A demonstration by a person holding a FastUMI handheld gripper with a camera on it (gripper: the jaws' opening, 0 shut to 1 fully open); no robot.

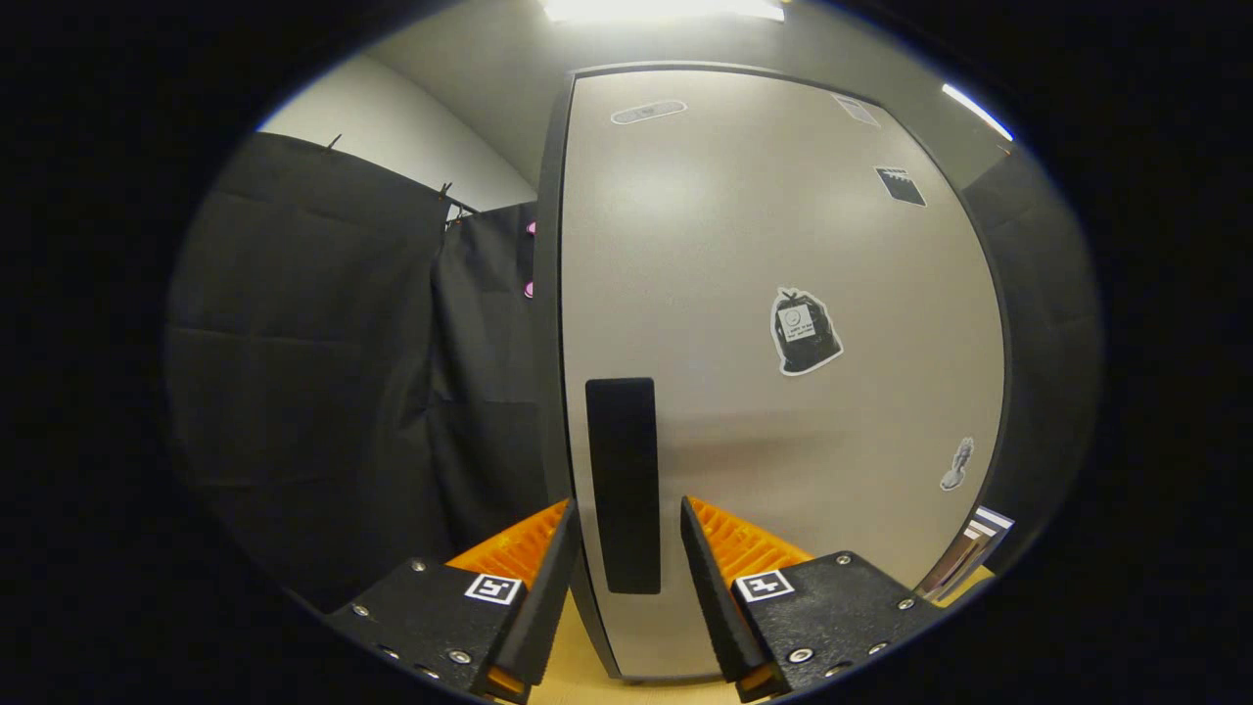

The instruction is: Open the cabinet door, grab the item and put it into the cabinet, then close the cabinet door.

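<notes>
Closed grey cabinet door [783, 294] with stickers, straight ahead. Dark vertical handle [624, 485] near its left edge, between the spread fingers of the tool [626, 514], untouched. Wooden table [578, 666] below.

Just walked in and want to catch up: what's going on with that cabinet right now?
A person is holding a hand-held claw up to a cabinet door that is shut. The claw is open, its two fingers sitting either side of the door's dark vertical handle, near the door's edge. They do not look pressed on it yet, so the door has not been pulled open. Several stickers sit on the door's front.
</notes>
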